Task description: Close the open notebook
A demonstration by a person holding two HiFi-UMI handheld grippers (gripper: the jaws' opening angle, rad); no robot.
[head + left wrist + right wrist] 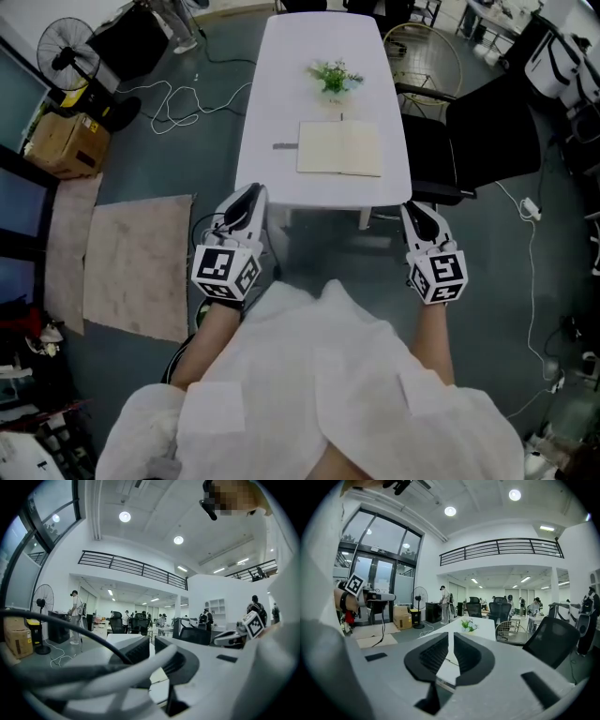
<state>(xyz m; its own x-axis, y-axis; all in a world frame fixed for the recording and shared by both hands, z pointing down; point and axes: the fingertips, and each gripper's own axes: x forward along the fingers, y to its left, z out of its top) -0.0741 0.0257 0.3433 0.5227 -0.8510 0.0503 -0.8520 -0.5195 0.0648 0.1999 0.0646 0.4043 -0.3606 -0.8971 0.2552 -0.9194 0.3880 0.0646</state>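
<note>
The notebook (339,148) lay open and flat in the middle of the white counter (281,56), both pages up and its spine running away from me. That left either cover free to be lifted and folded over the other. A small grey object (285,145), perhaps a pen, lay just beside its left edge, and a little potted plant (333,77) stood beyond it, toward the top of the frame. Neither sat on the pages, so I judged nothing would block the fold.

I stood at the near end of the counter with both tools short of the book and touching nothing. My left fingers (246,206) hung off the counter's lower left corner. In their own view they stood parted by a narrow slit with nothing between them. My right fingers (422,223) hung off the lower right corner and were likewise slightly apart and empty, aimed along the counter toward the plant. Held to either side like that, each hand had its own half of the book within reach, one to steady a page and one to turn the other cover.

A black chair (487,131) stood by the counter's right side, and a floor fan (66,52) and a cardboard box (66,141) sat well off at the upper left. The closing itself was not yet begun.
</note>
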